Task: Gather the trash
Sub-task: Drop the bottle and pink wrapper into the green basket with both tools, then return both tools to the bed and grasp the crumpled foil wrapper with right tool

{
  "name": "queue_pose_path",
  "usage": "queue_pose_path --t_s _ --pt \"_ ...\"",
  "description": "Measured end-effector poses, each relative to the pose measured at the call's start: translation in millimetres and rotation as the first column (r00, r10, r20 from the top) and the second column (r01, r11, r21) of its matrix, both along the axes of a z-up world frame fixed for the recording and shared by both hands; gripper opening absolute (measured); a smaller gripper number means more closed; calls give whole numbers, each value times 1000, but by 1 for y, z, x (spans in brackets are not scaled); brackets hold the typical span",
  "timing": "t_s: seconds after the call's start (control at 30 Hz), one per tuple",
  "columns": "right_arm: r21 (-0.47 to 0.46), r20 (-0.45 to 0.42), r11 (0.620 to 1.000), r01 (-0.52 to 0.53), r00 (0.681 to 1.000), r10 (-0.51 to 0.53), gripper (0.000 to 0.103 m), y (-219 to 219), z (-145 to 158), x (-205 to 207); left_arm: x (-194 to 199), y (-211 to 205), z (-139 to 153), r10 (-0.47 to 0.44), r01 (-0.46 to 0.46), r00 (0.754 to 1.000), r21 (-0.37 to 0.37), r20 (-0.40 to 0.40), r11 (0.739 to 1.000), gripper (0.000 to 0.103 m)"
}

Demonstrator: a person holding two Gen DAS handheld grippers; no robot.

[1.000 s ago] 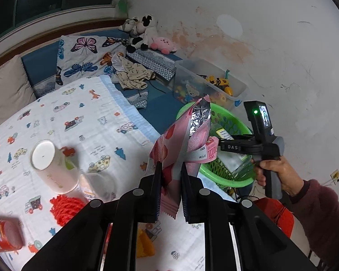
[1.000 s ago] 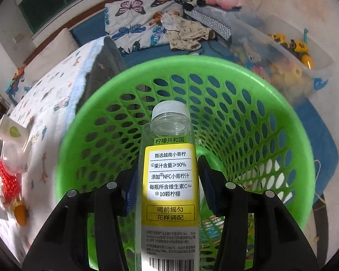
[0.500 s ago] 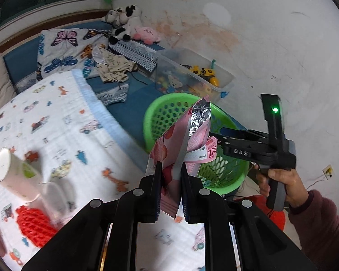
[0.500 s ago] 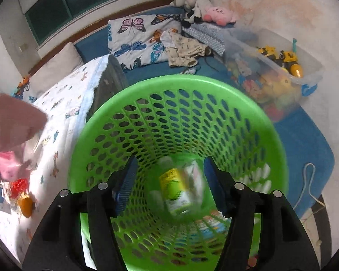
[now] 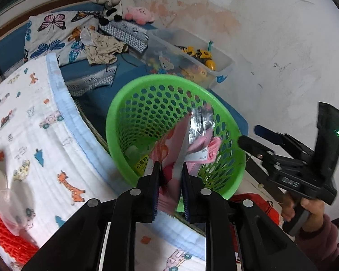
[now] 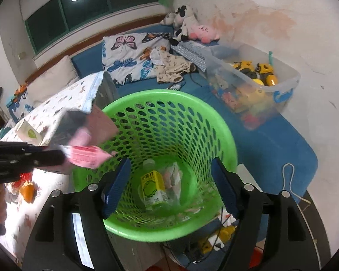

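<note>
At the centre of the right wrist frame, the bottle (image 6: 153,188) now lies in the green basket (image 6: 228,140), dropped from the right gripper (image 6: 169,187), now spread empty, while the left gripper (image 5: 170,176), clenched on the pink wrapper (image 5: 180,144), has swung over the rim, so this release looks next.

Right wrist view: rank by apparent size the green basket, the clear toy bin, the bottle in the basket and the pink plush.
1. green basket
2. clear toy bin
3. bottle
4. pink plush, which lies far from the camera, so its place against the bottle is unsure.
</note>
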State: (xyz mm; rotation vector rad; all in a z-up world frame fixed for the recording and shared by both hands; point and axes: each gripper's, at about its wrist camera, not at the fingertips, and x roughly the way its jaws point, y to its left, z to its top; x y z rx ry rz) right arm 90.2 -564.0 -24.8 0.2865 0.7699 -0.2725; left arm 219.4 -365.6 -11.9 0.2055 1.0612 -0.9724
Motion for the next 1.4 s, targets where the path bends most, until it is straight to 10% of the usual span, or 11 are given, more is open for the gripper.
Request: queue_pose_path --t_s 0.43,1.4 --pt "41 27 999 15 1000 -16 74 2 0 -15 -3 -2 -2 17 -17 1000 -33 -7 999 50" --pt "8 64 976 -218 974 217 81 96 34 -4 -25 151 55 222 -214 961 -63 167 975 63"
